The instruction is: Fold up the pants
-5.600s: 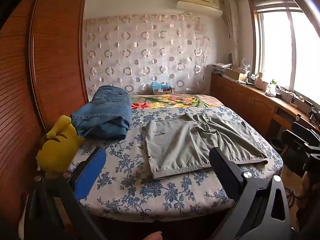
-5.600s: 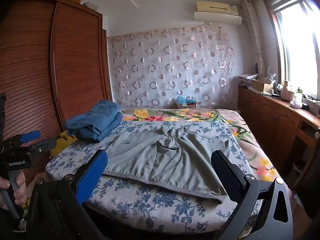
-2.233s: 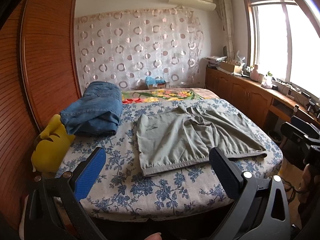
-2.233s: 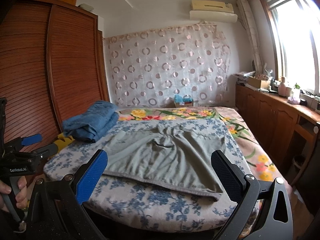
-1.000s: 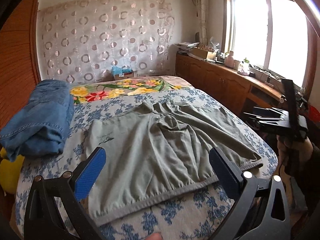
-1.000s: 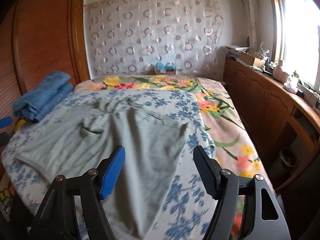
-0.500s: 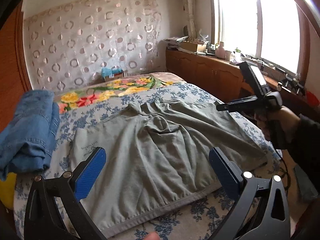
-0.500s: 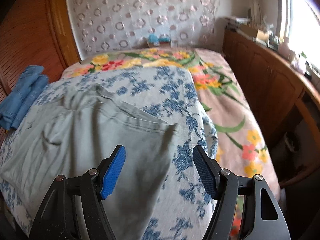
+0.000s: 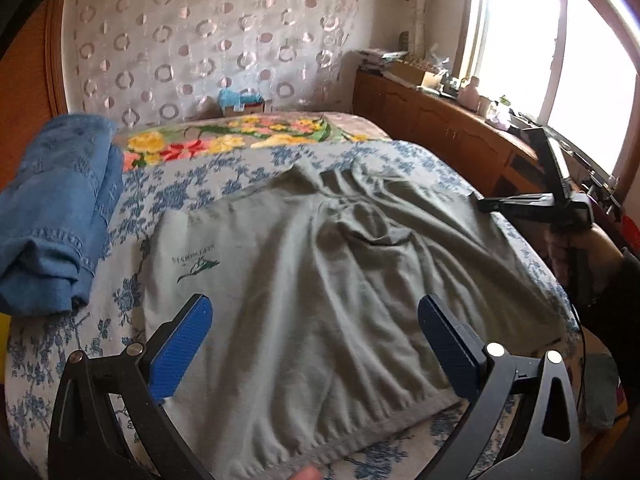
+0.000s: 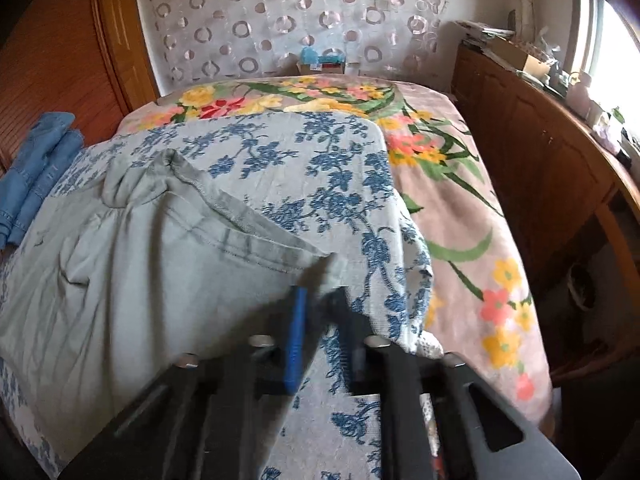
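Grey-green pants [image 9: 320, 260] lie spread flat on the bed's blue-flowered sheet [image 9: 60, 360], waistband toward the far wall. My left gripper [image 9: 316, 320] hangs open just above the near leg hem, not touching the cloth. In the right wrist view my right gripper [image 10: 320, 296] has its jaws closed almost together on the right-hand corner of the pants [image 10: 140, 280], though the picture is blurred there. The left wrist view shows the right gripper [image 9: 486, 205] at the pants' right edge, held by a hand [image 9: 592, 248].
Folded blue jeans [image 9: 52, 220] lie on the bed's left side. A flowered blanket [image 10: 460, 208] covers the far and right parts of the bed. A wooden cabinet [image 9: 440, 140] runs along the right wall under the window. A small box [image 9: 240, 104] stands at the bed's head.
The right gripper's jaws went from wide apart to closed at the pants' right corner. The left gripper has moved forward and down, closer over the near hem.
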The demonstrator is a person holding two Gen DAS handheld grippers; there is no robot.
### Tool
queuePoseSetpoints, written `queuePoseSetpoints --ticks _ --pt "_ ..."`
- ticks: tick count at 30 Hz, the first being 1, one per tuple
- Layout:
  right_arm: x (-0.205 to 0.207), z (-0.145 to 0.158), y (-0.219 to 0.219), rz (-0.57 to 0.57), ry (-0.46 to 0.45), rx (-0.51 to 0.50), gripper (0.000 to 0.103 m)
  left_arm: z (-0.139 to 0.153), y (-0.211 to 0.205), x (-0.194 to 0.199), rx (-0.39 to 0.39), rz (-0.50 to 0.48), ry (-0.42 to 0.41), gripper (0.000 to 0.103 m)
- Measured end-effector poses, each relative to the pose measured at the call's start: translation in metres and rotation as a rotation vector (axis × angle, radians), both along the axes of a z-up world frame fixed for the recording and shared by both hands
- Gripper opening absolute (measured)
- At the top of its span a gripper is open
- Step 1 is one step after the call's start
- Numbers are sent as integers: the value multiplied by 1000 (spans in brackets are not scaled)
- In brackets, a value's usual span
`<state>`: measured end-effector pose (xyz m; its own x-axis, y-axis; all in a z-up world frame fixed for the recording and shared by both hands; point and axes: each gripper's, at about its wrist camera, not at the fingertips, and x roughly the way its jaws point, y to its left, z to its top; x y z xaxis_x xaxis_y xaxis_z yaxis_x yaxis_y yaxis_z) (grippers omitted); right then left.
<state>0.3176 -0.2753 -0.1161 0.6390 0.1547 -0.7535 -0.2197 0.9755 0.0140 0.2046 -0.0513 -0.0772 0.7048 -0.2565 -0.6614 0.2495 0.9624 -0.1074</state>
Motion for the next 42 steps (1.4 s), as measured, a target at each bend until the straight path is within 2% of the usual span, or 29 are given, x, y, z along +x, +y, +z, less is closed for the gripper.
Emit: queuePoseSetpoints --ticks 2,6,9,11,16,17,21,26,33,35,36,39,42 --pt "5 4 -2 -53 -31 -43 2 -5 7 3 -1 16 11 103" --pt "-9 16 -15 -134 -66 -58 2 -8 23 5 7 44 24 103" --pt "-18 15 -9 -125 -40 -48 2 -5 31 0 17 43 25 103" --pt "-24 17 -5 -130 -60 -69 2 -4 35 -6 25 29 22 103" --pt "-43 23 1 -72 -100 -6 26 0 49 -21 2 10 44 103" --pt "-55 26 4 -50 -114 4 28 0 53 -25 0 14 46 103" --pt "-94 25 8 41 -136 52 50 -2 68 -41 -4 40 43 103" --pt "-151 19 14 118 -148 60 54 -8 80 -57 31 89 58 102" --pt "-209 9 12 171 -150 89 59 -29 85 -77 12 78 116 80" --pt "-213 7 11 180 -157 77 63 -34 86 -80 -5 72 128 67" --pt "-209 5 9 187 -156 76 64 -35 86 -81 -12 72 133 65" --pt "-224 2 13 190 -165 56 65 -37 85 -84 -32 74 124 53" --pt "-237 0 13 185 -170 42 65 -36 83 -85 -51 60 126 37"
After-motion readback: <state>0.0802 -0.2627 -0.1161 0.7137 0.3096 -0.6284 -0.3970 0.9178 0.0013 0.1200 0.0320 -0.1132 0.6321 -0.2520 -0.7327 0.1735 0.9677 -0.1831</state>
